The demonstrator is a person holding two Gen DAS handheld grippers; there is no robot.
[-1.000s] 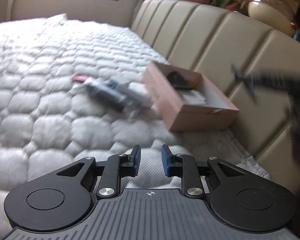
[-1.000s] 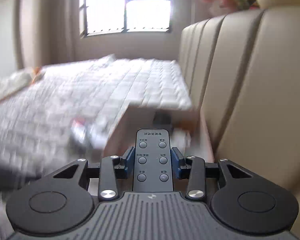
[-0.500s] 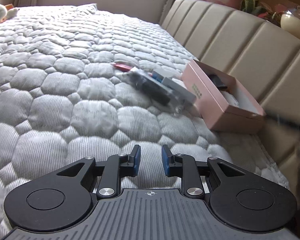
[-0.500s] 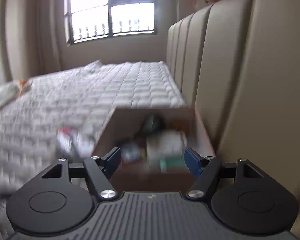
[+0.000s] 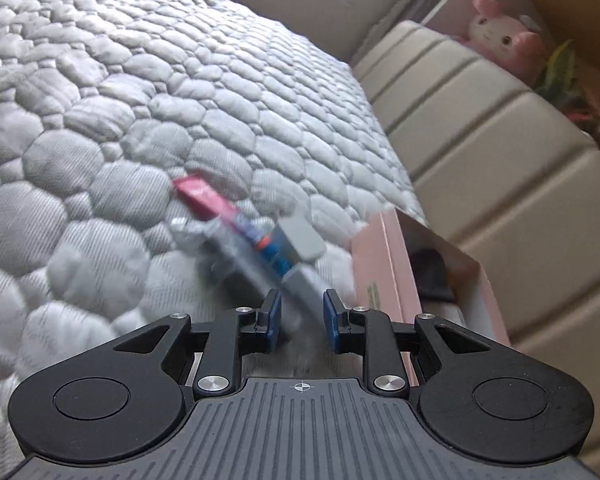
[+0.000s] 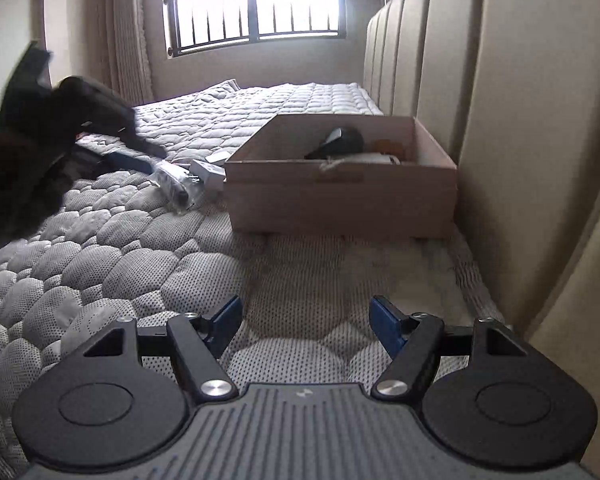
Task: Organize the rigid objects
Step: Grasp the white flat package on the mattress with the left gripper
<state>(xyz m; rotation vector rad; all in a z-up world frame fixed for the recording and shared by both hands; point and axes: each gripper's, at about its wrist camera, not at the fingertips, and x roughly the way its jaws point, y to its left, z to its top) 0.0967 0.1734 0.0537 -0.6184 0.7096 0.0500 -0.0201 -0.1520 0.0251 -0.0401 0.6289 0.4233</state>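
A pink cardboard box (image 5: 380, 276) lies on the quilted bed against the headboard; it also shows in the right wrist view (image 6: 340, 200) with a black object (image 6: 340, 142) and white items inside. Left of it lies a blurred pile: a red packet (image 5: 202, 196), a grey block (image 5: 300, 238) and a clear-wrapped item (image 6: 176, 184). My left gripper (image 5: 299, 314) is just short of the pile, its jaws a narrow gap apart and empty. My right gripper (image 6: 305, 326) is wide open and empty, well back from the box.
The padded beige headboard (image 6: 520, 120) runs along the right. A pink plush toy (image 5: 500, 36) sits on the shelf above it. The left gripper's body (image 6: 32, 140) appears dark and blurred at the left of the right wrist view. A window (image 6: 256, 0) is at the far end.
My right gripper let go of the remote control over the box, opened wide and pulled back. My left gripper moved forward and closer to the pile.
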